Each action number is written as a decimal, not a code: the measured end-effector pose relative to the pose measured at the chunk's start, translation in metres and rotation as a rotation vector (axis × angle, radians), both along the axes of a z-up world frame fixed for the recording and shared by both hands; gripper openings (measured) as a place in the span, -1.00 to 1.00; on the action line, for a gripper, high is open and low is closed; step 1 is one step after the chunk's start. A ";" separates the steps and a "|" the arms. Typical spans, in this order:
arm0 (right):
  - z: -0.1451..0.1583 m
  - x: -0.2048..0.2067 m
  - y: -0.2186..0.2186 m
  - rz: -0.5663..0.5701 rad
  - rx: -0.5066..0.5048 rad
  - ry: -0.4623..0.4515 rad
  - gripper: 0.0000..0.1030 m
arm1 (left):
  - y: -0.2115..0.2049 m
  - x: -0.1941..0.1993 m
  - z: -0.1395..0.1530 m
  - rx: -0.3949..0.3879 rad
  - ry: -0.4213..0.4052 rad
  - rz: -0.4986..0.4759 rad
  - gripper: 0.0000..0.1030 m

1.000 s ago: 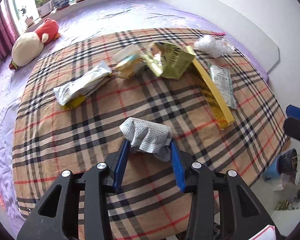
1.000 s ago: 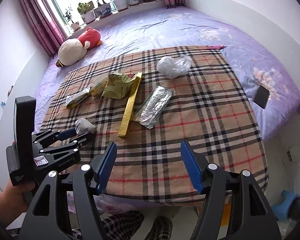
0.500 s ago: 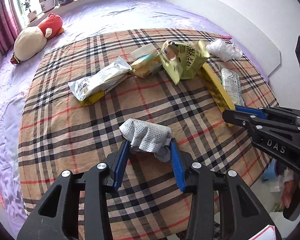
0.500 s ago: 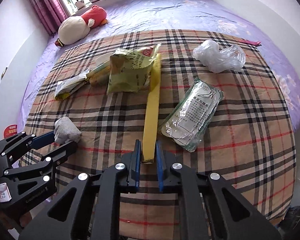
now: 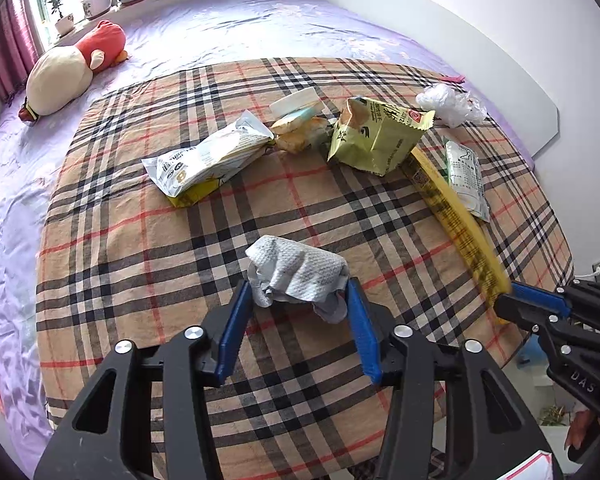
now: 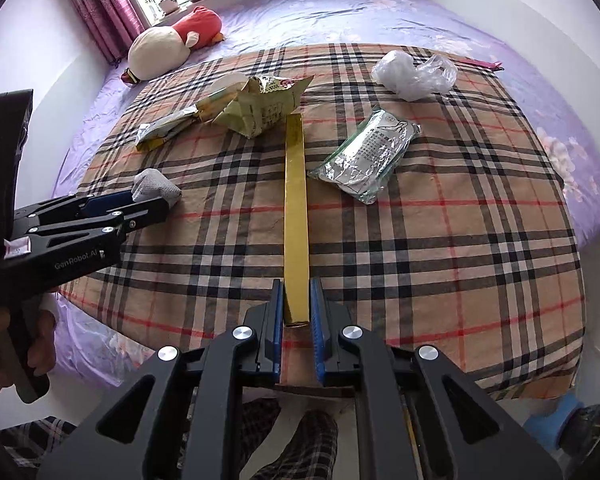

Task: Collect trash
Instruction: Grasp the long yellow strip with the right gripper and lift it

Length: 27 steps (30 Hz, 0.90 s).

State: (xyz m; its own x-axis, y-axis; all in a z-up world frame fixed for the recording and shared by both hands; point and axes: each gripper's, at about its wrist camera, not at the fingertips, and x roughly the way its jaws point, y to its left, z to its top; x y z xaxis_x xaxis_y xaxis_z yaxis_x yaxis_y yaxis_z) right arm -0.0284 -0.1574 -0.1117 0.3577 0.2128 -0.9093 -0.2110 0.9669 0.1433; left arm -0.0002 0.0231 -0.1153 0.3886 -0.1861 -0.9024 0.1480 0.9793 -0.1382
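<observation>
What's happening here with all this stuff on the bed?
A person is picking up trash from a plaid blanket using two handheld tools. The left claw grips a crumpled gray tissue; the right claw pinches the near end of a long yellow box. Several wrappers and a plastic bag remain.

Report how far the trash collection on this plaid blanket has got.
Nothing visibly binned yet; no bin in view. In hand: the left gripper is shut on the crumpled tissue, the right gripper on the yellow box. Left on the blanket: green snack bag, silver pouch, white wrapper, plastic bag.
</observation>
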 end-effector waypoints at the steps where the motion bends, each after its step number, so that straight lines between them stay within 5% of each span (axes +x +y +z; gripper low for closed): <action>1: -0.001 0.001 0.001 0.000 0.001 -0.001 -0.72 | 0.000 0.000 0.000 0.001 0.001 -0.002 -0.04; 5: -0.002 0.011 0.002 -0.019 0.013 -0.011 -0.61 | -0.001 0.002 0.000 0.012 -0.005 -0.010 0.09; 7: -0.002 0.016 0.003 -0.021 0.005 -0.024 -0.17 | -0.003 0.005 0.001 0.018 -0.013 -0.010 0.19; 27: -0.013 0.045 0.019 -0.001 -0.040 -0.042 -0.15 | -0.013 0.014 -0.008 0.113 -0.042 -0.069 0.24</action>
